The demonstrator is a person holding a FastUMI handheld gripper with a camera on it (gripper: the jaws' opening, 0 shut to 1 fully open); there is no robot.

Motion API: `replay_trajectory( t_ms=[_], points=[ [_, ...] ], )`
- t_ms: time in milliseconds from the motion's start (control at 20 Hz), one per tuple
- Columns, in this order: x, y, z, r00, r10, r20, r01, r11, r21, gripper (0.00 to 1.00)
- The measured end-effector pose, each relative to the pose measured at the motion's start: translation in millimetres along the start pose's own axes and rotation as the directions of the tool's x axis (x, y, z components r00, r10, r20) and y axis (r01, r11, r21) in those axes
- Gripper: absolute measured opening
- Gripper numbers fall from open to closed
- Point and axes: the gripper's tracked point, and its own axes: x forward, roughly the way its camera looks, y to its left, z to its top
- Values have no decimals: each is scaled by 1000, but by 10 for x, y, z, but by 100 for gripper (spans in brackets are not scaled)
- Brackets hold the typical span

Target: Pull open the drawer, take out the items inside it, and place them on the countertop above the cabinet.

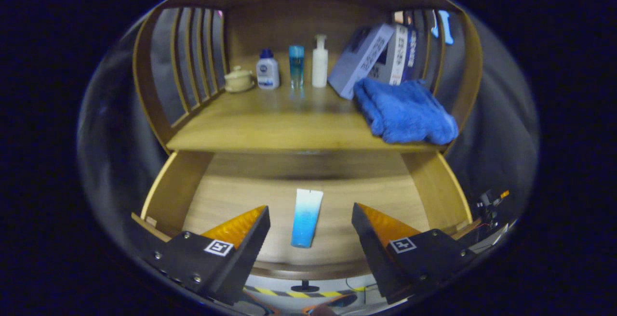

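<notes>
Tongs [311, 215] spread apart above the open wooden drawer [429, 186], straddling the flat blue-white plastic tube [306, 217] near its front edge; slick tube may slip or skid when pinched.

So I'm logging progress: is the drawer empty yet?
Not empty. The drawer is pulled open and a blue-and-white tube lies flat on its floor, between the open claw fingers, untouched.

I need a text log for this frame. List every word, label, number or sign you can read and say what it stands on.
No text can be read as words here.
Blue-capped white bottle: round label, blurred.
Two boxes leaning behind the blue towel: print too small.
Tube in the open drawer: nothing legible.
The open gripper: square coded markers, no words.
</notes>
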Motion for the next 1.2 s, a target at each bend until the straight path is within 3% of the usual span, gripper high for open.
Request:
replay_trajectory(
  t_ms=[150,300,400,500,550,750,850,1200],
  points=[
    [284,-53,-222,987,-39,-154,34,999,-33,100],
    [470,-149,-257,975,-89,-204,82,996,-43,100],
    [548,-159,-323,961,-97,-260,94,995,-25,92],
    [623,-42,-395,953,-43,-301,48,999,9,81],
    [669,-22,-443,948,-37,-317,40,999,4,81],
    [711,-84,-426,952,-82,-296,82,997,-14,39],
    [671,-114,-288,973,-90,-211,94,996,8,36],
    [276,104,-150,996,33,-79,-29,998,51,36]
  ],
)
